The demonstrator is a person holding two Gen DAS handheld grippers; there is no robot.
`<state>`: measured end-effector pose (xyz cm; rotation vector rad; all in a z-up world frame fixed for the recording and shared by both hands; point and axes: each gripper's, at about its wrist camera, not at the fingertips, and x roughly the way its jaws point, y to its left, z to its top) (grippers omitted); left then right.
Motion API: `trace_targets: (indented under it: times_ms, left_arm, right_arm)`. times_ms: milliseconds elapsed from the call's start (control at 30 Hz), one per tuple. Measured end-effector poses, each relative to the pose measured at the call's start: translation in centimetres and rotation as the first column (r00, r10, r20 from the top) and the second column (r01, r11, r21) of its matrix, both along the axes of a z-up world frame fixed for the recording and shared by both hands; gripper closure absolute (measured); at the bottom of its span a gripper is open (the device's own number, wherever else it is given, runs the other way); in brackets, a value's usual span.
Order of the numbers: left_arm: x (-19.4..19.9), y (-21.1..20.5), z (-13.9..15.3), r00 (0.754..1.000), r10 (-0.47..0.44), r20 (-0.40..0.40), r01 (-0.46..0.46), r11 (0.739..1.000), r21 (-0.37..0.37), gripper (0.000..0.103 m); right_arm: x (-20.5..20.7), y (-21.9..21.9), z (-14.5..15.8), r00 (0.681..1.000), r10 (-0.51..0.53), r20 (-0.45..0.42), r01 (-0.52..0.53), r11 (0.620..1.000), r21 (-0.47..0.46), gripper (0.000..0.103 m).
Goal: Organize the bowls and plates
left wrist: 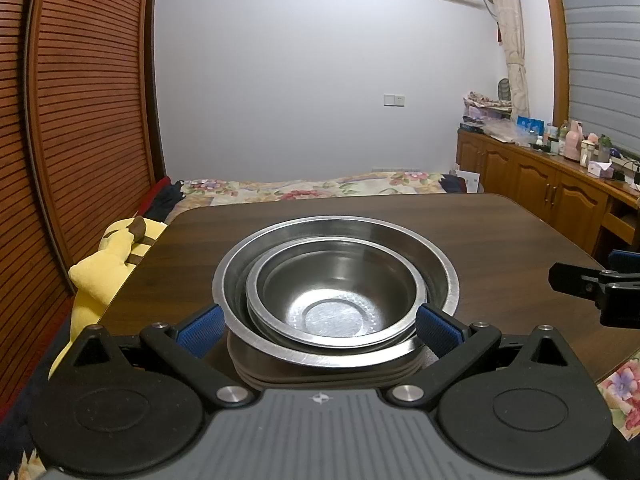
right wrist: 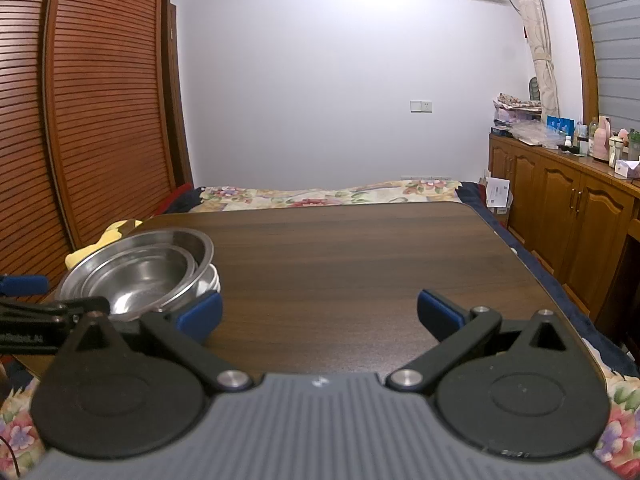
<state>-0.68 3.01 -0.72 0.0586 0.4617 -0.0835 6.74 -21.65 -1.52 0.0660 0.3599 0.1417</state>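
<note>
A small steel bowl (left wrist: 334, 298) sits nested in a large steel bowl (left wrist: 436, 264), and both rest on a stack of white plates (left wrist: 324, 374) on the dark wooden table (left wrist: 500, 232). My left gripper (left wrist: 320, 326) is open, its blue pads on either side of the stack's near edge, not touching it. The stack also shows in the right wrist view (right wrist: 140, 268) at the left, with white plates (right wrist: 212, 278) under the bowls. My right gripper (right wrist: 320, 316) is open and empty over bare table, right of the stack.
A yellow plush toy (left wrist: 108, 256) lies off the table's left edge by the slatted wardrobe (left wrist: 80, 120). A bed with a floral cover (right wrist: 320, 194) lies behind the table. A wooden cabinet (right wrist: 560, 200) with bottles runs along the right wall.
</note>
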Motion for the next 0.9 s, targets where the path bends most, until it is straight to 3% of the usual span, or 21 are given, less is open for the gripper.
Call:
trace_targets:
  times_ms: [900]
  left_arm:
    - [0.06, 0.2, 0.19, 1.0, 0.007, 0.003, -0.007, 1.0, -0.005, 0.0]
  right_arm:
    - [0.04, 0.01, 0.01, 1.0, -0.005, 0.0, 0.005, 1.0, 0.001, 0.0]
